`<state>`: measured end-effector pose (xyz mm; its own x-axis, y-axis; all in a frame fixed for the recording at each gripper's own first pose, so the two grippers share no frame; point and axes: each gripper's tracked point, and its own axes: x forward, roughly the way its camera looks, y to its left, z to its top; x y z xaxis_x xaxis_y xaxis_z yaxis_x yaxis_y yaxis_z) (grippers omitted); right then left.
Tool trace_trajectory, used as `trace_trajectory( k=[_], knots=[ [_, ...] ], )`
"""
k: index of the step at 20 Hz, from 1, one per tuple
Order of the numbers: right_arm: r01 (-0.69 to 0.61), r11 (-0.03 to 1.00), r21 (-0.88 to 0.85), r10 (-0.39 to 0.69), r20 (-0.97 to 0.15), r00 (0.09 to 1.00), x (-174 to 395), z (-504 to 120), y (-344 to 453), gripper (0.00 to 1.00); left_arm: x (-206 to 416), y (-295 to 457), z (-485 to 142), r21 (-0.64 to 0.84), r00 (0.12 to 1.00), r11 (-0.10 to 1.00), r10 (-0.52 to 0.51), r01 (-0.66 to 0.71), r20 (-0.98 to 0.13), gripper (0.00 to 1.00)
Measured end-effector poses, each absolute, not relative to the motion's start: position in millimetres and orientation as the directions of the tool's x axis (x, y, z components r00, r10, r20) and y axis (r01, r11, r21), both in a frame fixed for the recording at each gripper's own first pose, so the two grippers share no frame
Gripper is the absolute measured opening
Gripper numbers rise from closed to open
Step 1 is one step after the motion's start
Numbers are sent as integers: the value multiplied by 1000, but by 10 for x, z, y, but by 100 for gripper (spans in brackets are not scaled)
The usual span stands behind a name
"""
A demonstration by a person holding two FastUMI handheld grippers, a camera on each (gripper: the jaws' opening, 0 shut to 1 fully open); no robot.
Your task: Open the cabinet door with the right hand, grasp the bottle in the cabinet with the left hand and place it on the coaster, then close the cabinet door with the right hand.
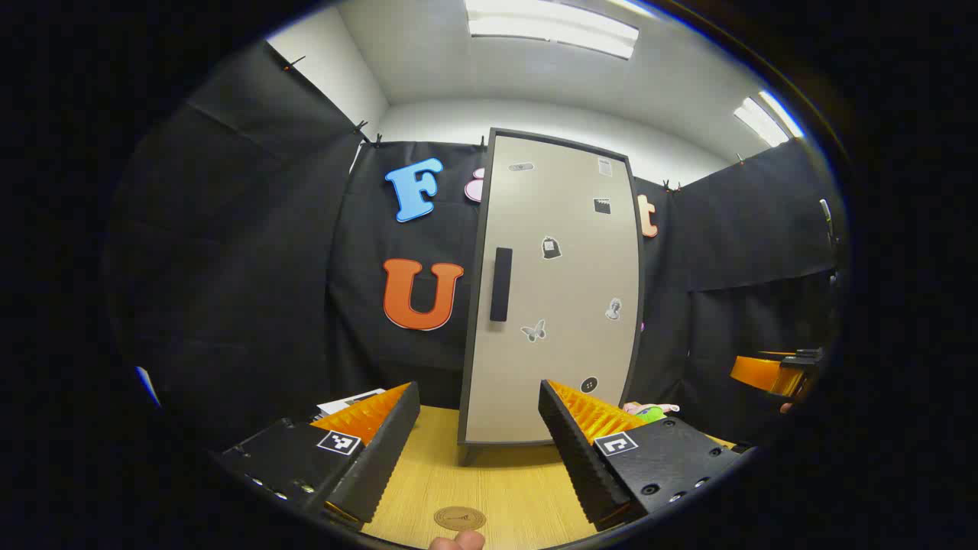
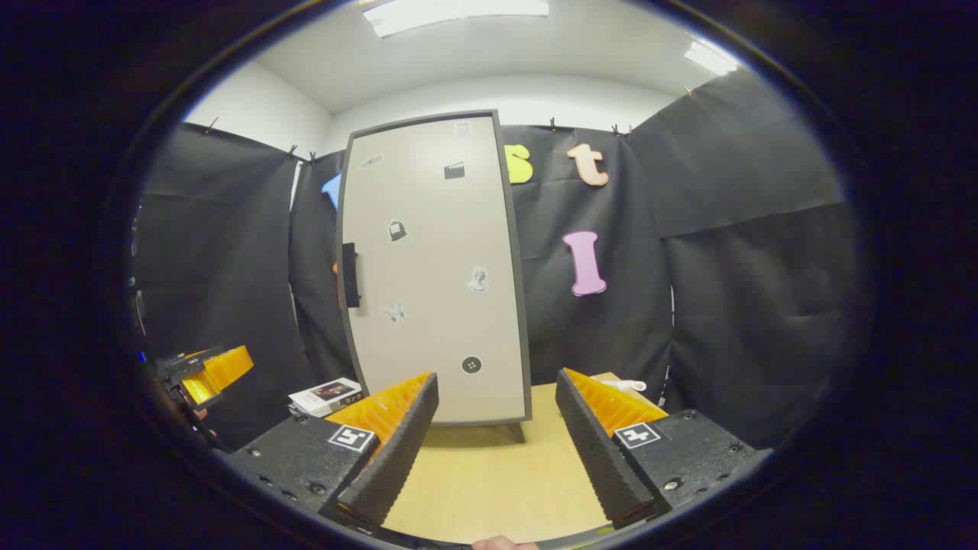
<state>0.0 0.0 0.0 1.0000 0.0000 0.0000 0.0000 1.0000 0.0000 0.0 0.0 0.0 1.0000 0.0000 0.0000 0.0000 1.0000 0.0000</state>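
A tall beige cabinet (image 1: 558, 290) with a dark frame stands on the wooden table, its door shut; the dark vertical handle (image 1: 500, 284) sits near its left edge. In the right gripper view the same cabinet (image 2: 435, 267) and handle (image 2: 350, 275) face me. A round brown coaster (image 1: 459, 519) lies on the table near the front edge, between the fingers of my left gripper (image 1: 480, 405). That gripper is open and holds nothing. My right gripper (image 2: 497, 393) is open too, short of the cabinet. The bottle is hidden behind the door.
The other gripper (image 1: 775, 373) shows at the far right of the left gripper view, and at the far left (image 2: 202, 373) of the right gripper view. A small box (image 2: 327, 395) lies left of the cabinet. Pink and green items (image 1: 649, 411) lie to its right.
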Motion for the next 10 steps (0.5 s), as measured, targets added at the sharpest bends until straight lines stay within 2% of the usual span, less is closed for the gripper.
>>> trace_trajectory(
  k=[3,4,5,10],
  knots=[
    [23,1000,-18,-23,-15,1000,-32,-81,-145,94,11,-58,-31,26,1000,1000,3,-4,11,95],
    [22,1000,-19,-23,-19,1000,-27,-97,-153,99,30,-110,-29,30,1000,1000,-4,4,13,95],
    [21,1000,-21,-21,-20,1000,-12,-95,-152,94,38,-138,-34,33,1000,999,-9,9,14,95],
    [20,999,-29,-21,-5,1000,24,-87,-139,94,109,-214,-20,61,999,998,-24,23,22,95]
  ],
)
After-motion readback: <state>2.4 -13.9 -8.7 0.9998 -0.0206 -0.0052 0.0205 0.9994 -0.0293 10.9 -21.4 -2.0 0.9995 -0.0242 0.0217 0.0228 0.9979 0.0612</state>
